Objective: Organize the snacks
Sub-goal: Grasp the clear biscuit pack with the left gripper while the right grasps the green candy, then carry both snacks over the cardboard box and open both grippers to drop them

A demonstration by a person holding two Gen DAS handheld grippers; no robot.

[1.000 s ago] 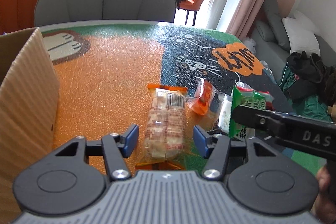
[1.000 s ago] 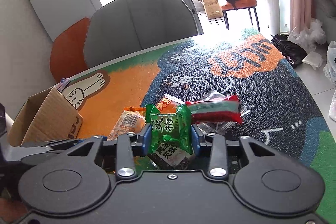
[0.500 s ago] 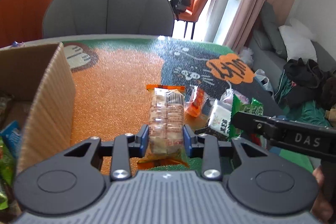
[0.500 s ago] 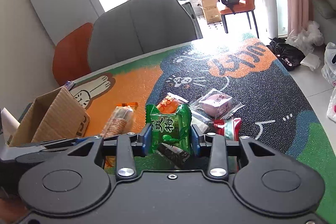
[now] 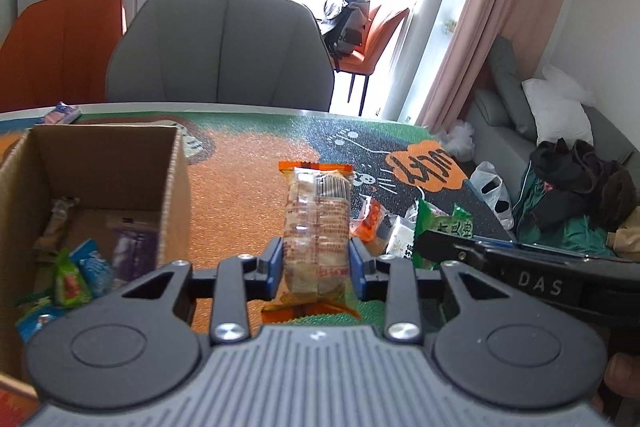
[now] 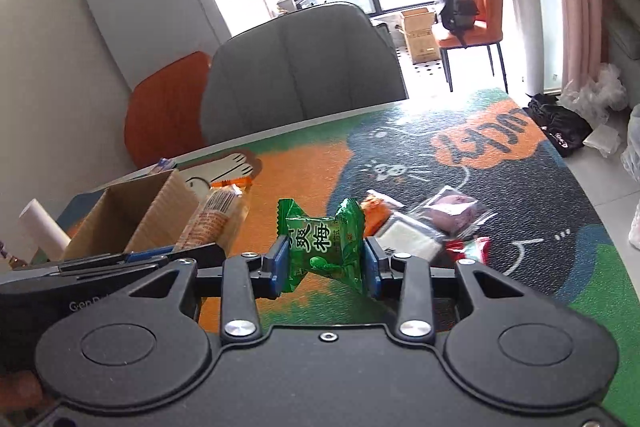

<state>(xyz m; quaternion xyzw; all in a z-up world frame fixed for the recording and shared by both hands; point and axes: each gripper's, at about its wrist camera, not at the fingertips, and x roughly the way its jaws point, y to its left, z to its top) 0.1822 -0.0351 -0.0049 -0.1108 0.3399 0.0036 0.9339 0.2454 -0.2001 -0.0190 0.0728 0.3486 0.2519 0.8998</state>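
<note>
My left gripper [image 5: 317,263] is shut on a long clear cracker packet with orange ends [image 5: 318,227] and holds it above the table; the packet also shows in the right wrist view [image 6: 214,215]. My right gripper [image 6: 325,259] is shut on a green candy packet [image 6: 324,243], lifted off the table, also seen in the left wrist view [image 5: 442,227]. An open cardboard box [image 5: 100,163] with several snacks inside stands to the left, also in the right wrist view [image 6: 132,211].
Loose snacks lie on the cartoon table mat [image 6: 520,195]: an orange packet [image 6: 376,211], a white one [image 6: 408,235], a purple one [image 6: 456,207], a red one [image 6: 472,249]. A grey chair [image 5: 220,51] stands behind the table. A white roll [image 6: 42,227] stands by the box.
My left gripper closed on the cracker packet and lifted it, swinging toward the box. My right gripper rose with the green packet, clear of the snack pile.
</note>
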